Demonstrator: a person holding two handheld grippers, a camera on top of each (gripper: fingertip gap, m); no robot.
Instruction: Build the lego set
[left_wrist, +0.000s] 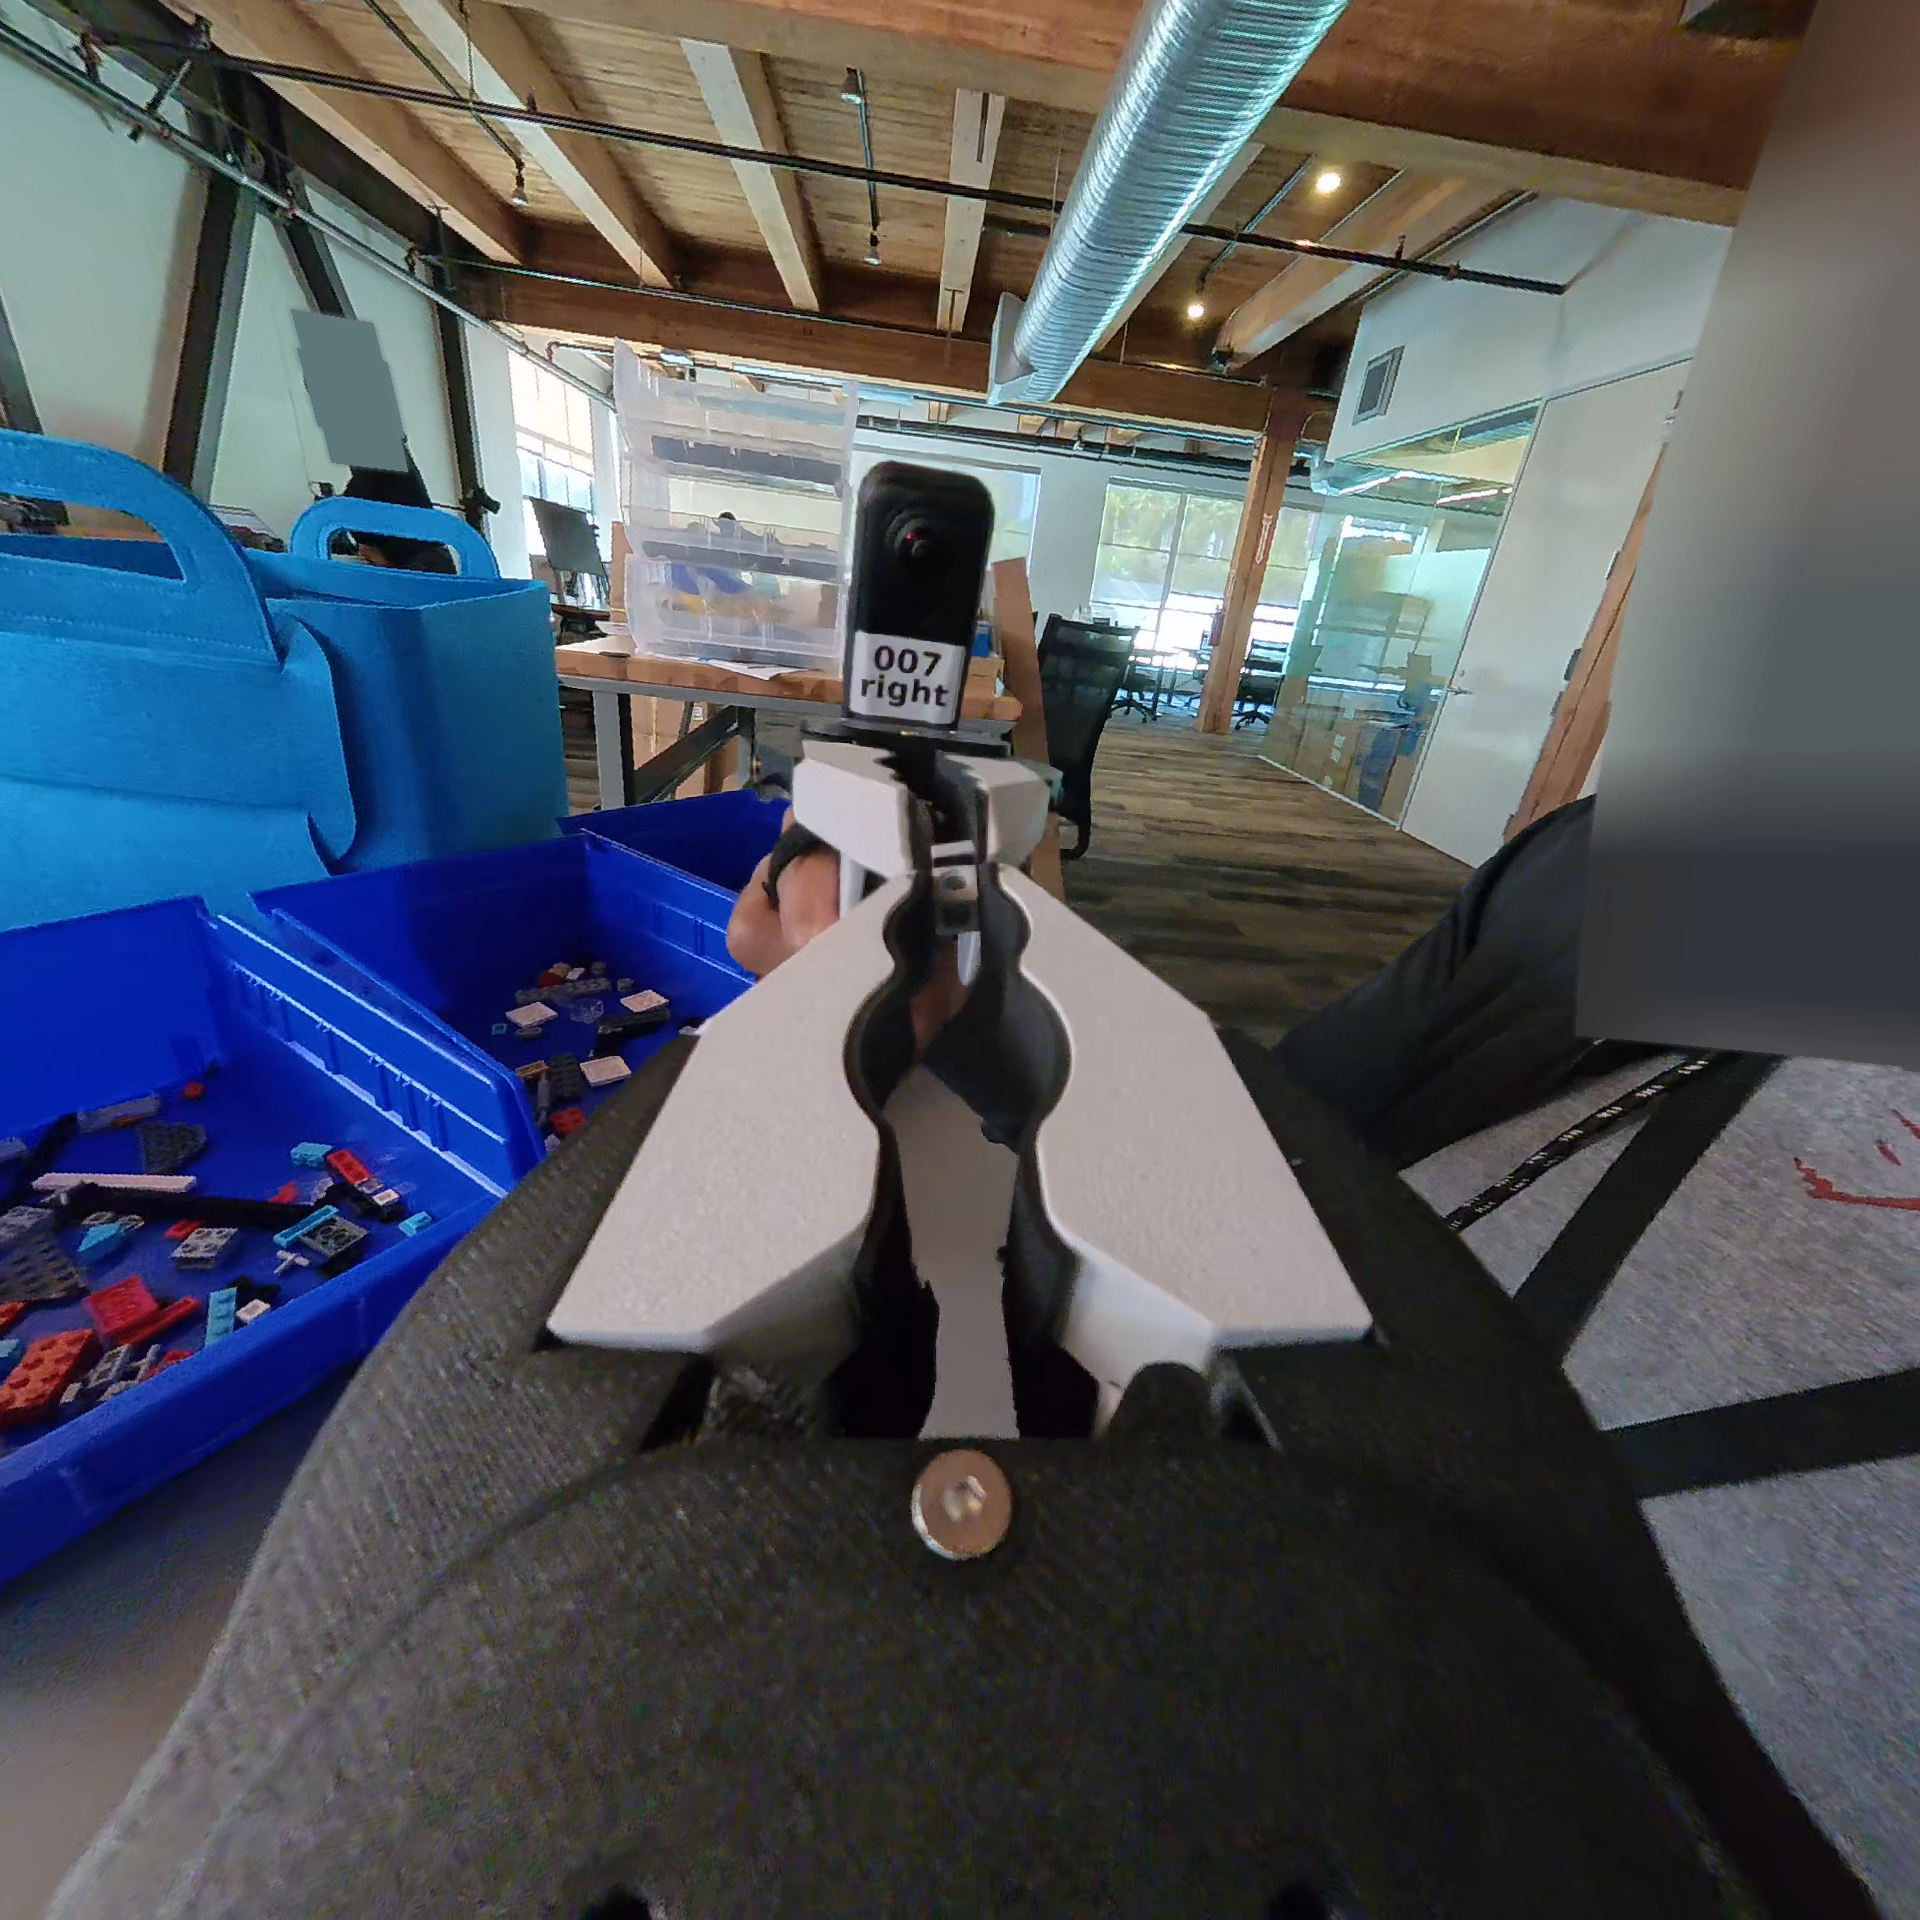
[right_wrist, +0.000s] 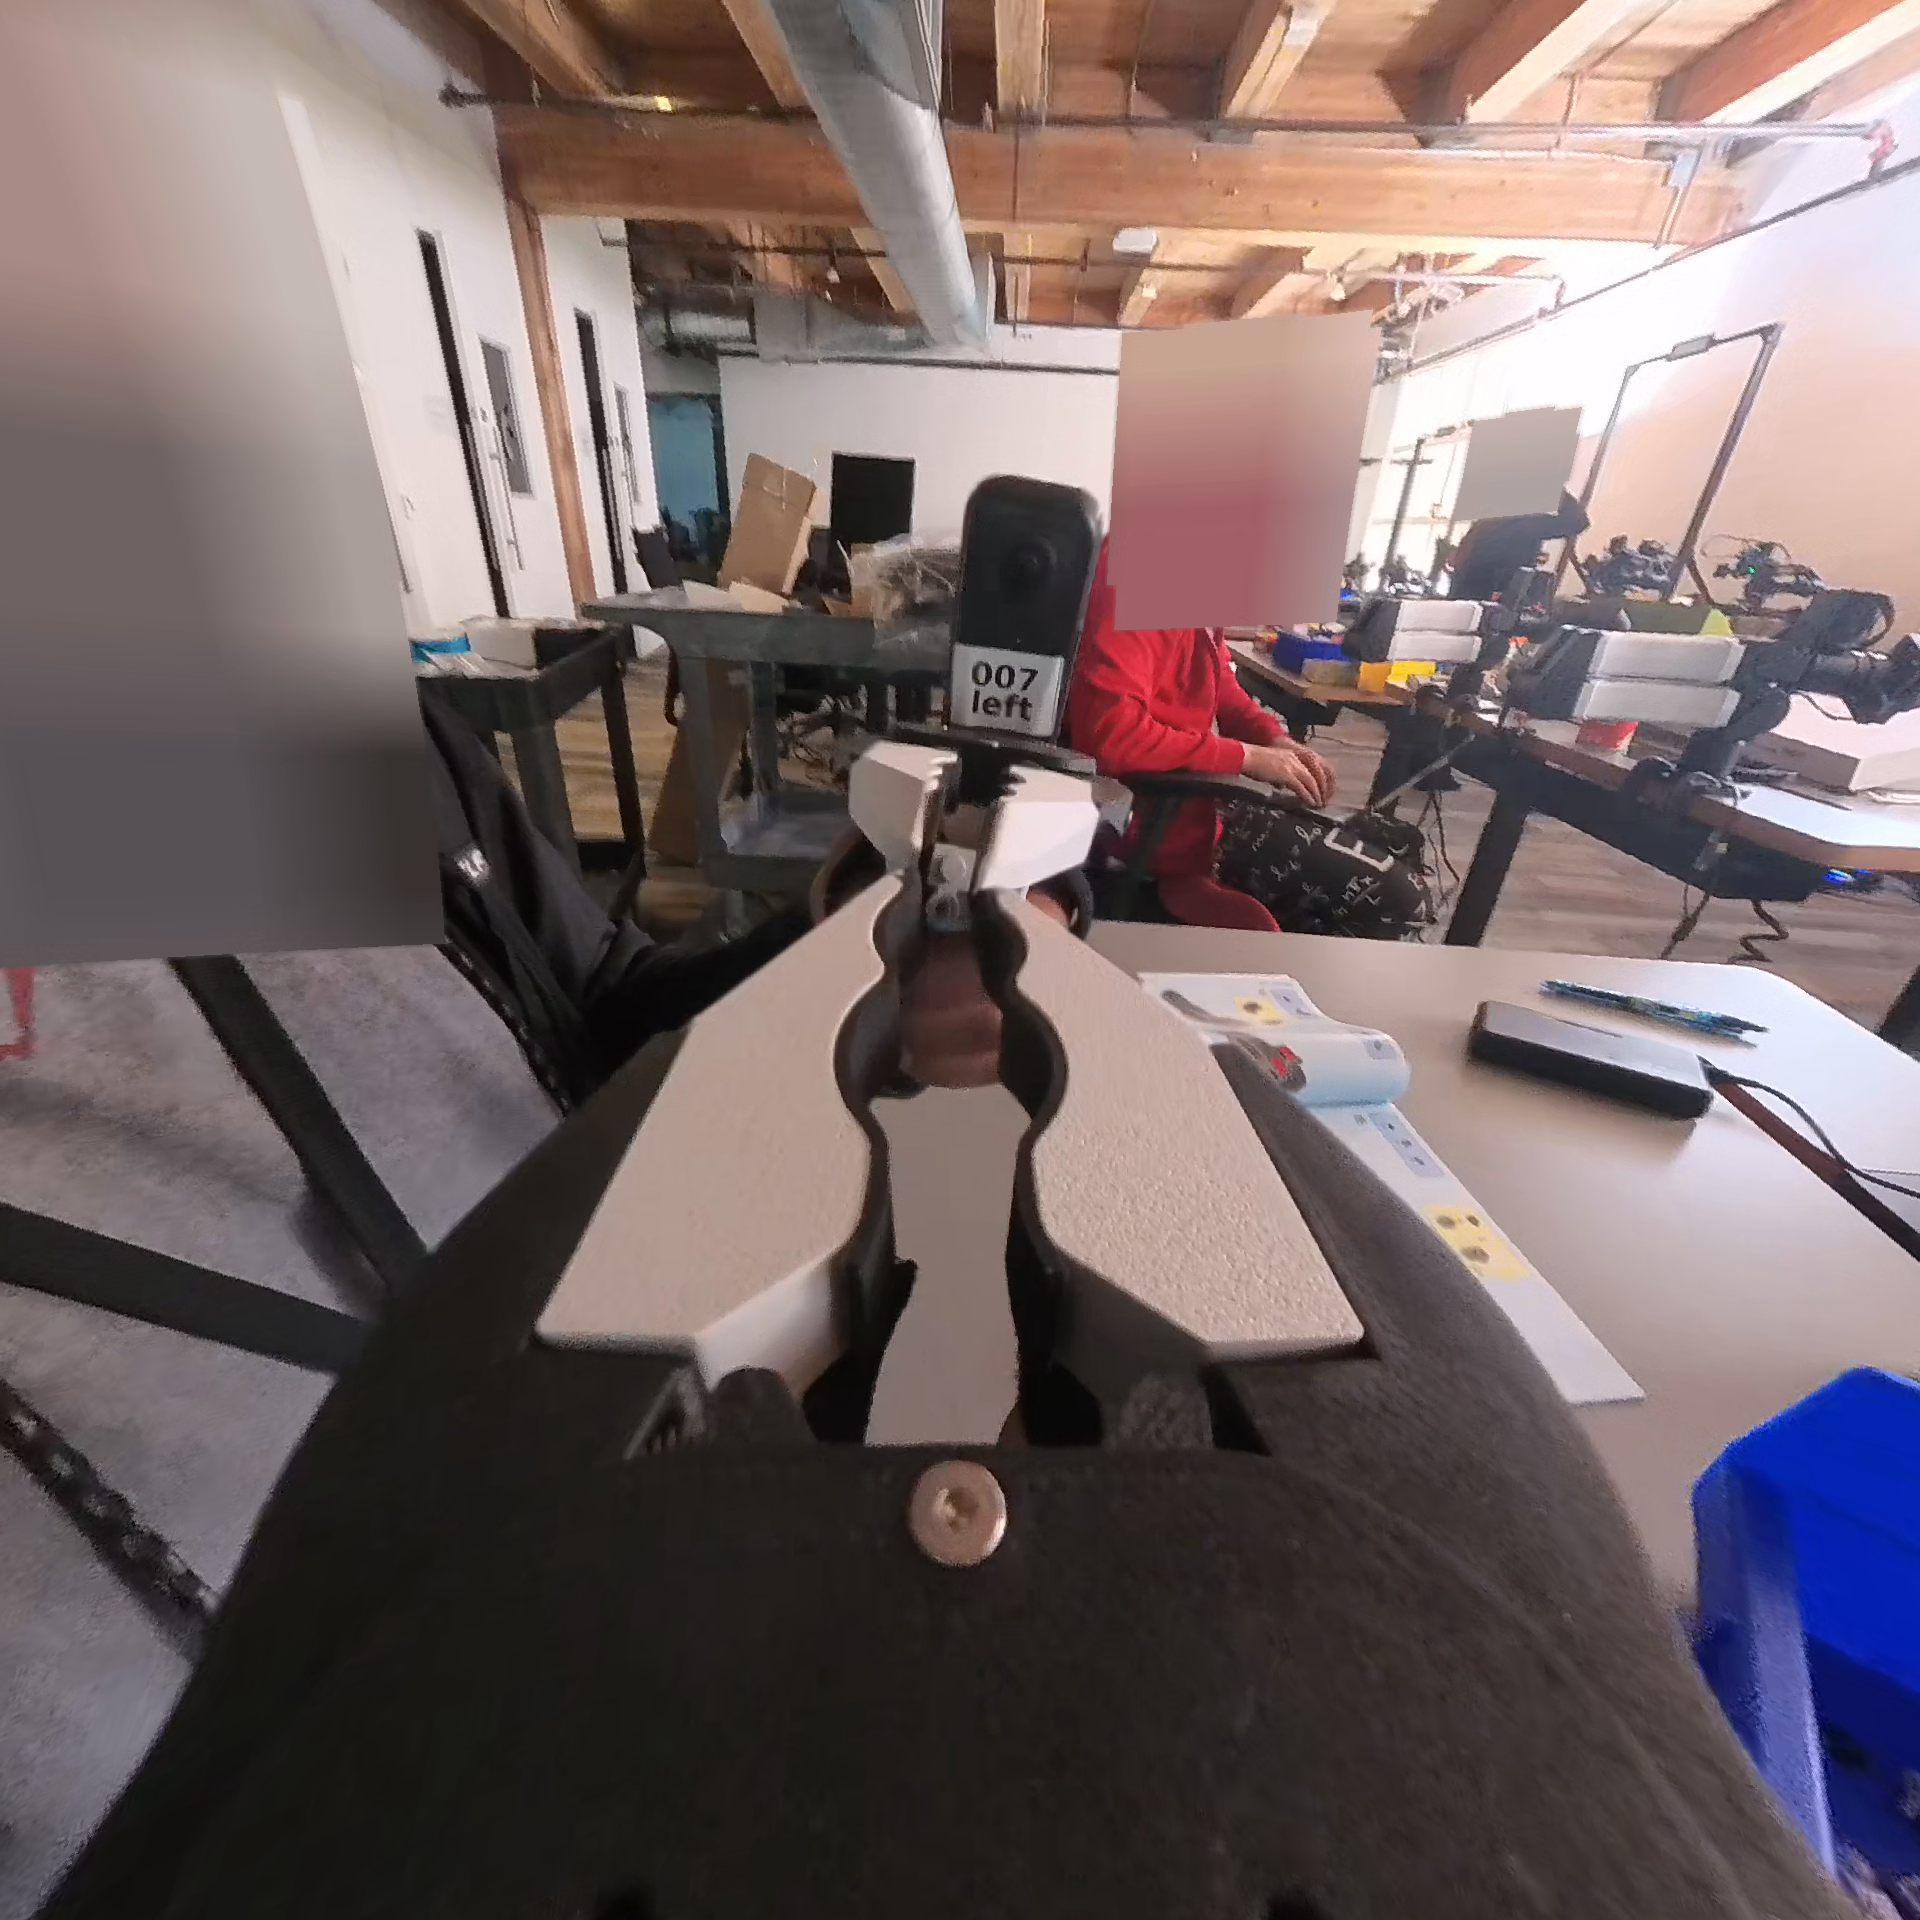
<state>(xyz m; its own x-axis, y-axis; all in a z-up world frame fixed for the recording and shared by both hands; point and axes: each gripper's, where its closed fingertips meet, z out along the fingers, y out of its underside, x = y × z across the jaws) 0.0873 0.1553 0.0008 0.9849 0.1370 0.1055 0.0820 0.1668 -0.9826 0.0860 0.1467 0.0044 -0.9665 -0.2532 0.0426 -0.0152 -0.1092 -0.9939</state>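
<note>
Left wrist view — 2 blue bins (left_wrist: 312, 1049) of loose lego pieces (left_wrist: 125, 1278).

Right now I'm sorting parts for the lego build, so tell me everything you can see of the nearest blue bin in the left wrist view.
The nearest blue bin is an open-topped, glossy plastic tray with ribbed inner walls and a low front lip. It sits level at the left, side by side with a second blue bin behind it. Loose lego pieces cover its floor: red, light blue, grey, black and white plates and bricks, unsorted. The left gripper is beside it, not in it.
</note>
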